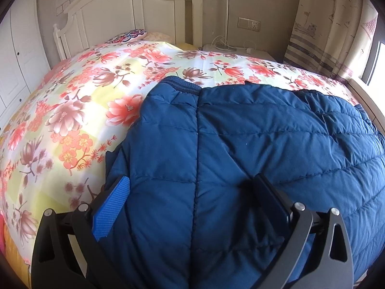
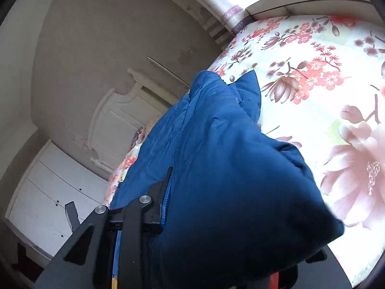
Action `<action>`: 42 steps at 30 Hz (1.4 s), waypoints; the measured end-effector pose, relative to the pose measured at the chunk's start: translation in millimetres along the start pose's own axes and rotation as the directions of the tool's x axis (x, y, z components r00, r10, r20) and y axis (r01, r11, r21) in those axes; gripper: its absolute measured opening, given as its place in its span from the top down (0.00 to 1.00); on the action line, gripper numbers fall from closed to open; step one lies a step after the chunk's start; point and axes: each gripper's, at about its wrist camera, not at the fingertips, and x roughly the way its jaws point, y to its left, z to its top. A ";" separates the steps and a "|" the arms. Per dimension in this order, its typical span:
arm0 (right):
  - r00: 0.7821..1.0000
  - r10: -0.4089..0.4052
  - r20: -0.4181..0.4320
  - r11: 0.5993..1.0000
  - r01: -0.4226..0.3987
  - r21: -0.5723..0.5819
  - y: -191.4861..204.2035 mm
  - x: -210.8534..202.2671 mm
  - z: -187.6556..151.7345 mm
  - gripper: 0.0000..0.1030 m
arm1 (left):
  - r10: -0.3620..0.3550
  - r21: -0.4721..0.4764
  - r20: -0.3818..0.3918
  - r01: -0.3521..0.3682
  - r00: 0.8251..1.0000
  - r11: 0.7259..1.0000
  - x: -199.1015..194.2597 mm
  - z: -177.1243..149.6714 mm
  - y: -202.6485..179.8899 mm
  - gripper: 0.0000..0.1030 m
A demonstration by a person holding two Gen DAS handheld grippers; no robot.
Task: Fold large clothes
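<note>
Two claws, one garment. My left gripper (image 1: 192, 187) is spread wide, its blue-padded finger (image 1: 110, 207) at the edge of the dark blue quilted puffer jacket (image 1: 240, 132) and the other finger resting on top, pinching nothing. The jacket lies on the floral bedspread (image 1: 72, 101). My right gripper (image 2: 216, 192) is clenched on a raised fold of the jacket; only one finger shows.

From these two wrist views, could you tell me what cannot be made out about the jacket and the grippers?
- Right wrist view: the blue jacket drapes over the right gripper; one finger is covered, so the grip cannot be confirmed.
- Left wrist view: the left gripper straddles the jacket; whether its pads press cannot be told.
- Both views: the jacket's sleeves and front are folded under or cut off by the edge.
</note>
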 end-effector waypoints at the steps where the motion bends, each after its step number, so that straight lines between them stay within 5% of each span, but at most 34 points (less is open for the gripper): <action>1: 1.000 0.012 0.008 1.000 -0.012 -0.004 0.0 -5.8 -0.8 0.67 | -0.024 -0.011 0.012 0.024 1.000 1.000 -8.6 0.3 -2.5 0.03; 3: 0.999 0.032 0.024 0.999 -0.031 -0.020 1.7 -19.5 -0.1 0.68 | -0.129 -0.007 0.054 0.130 0.990 0.991 -35.9 0.1 -17.1 0.03; 8: 0.994 0.061 0.093 0.997 -0.056 -0.060 12.1 -47.2 12.9 0.69 | -0.207 0.223 0.128 0.175 0.970 0.959 -87.2 -14.8 -87.9 0.02; 11: 0.992 0.057 0.112 0.995 -0.046 -0.093 13.0 -61.8 17.7 0.69 | -0.274 0.345 0.024 0.250 0.961 0.905 -79.6 -47.1 -134.7 0.02; 13: 0.993 0.052 0.109 0.992 -0.039 -0.120 19.7 -65.8 16.2 0.69 | -0.246 0.413 0.000 0.224 0.969 0.883 -65.4 -72.5 -155.7 0.02; 15: 0.992 0.052 0.116 0.988 -0.034 -0.148 27.4 -70.3 17.2 0.69 | -0.246 0.436 0.031 0.209 0.969 0.875 -70.9 -80.8 -157.6 0.02; 18: 0.989 0.036 0.140 0.971 -0.001 -0.240 56.6 -71.5 21.6 0.69 | -0.309 0.375 -0.006 0.289 0.951 0.881 -87.9 -67.6 -126.9 0.02; 21: 0.984 0.031 0.173 0.894 0.050 -0.445 117.2 -65.7 15.1 0.68 | -0.377 0.264 0.089 0.343 0.922 0.901 -117.0 -55.6 -62.9 0.02; 25: 0.984 0.060 0.166 0.660 0.086 -0.746 221.3 -38.6 -25.5 0.68 | -0.284 0.004 0.225 0.291 0.932 0.957 -129.9 -33.2 41.1 0.02; 29: 0.997 0.027 0.068 0.276 0.058 -0.959 306.9 18.3 -117.7 0.68 | -0.181 -0.198 0.318 0.252 0.931 0.947 -150.5 -28.7 118.3 0.02; 33: 0.984 -0.168 -0.061 -0.203 -0.095 -0.975 307.4 89.2 -254.3 0.67 | -0.111 -0.260 0.359 0.214 0.927 0.942 -170.1 -32.3 154.8 0.02; 34: 0.975 -0.213 -0.059 -0.265 -0.115 -0.957 299.9 101.2 -274.7 0.64 | -0.106 -0.267 0.356 0.210 0.929 0.940 -169.6 -29.1 162.5 0.02; 36: 0.977 -0.193 0.088 -0.428 -0.003 -0.904 286.3 116.8 -311.0 0.59 | -0.120 -0.259 0.336 0.214 0.934 0.942 -170.4 -30.9 163.6 0.02; 39: 0.976 -0.211 0.062 -0.381 -0.024 -0.924 288.4 115.8 -305.2 0.57 | -0.188 -0.195 0.313 0.257 0.931 0.947 -168.7 -30.3 147.4 0.02; 42: 0.979 -0.188 0.077 -0.406 -0.006 -0.914 286.2 107.2 -314.8 0.57 | -0.284 -0.080 0.278 0.317 0.918 0.945 -162.9 -9.6 114.5 0.02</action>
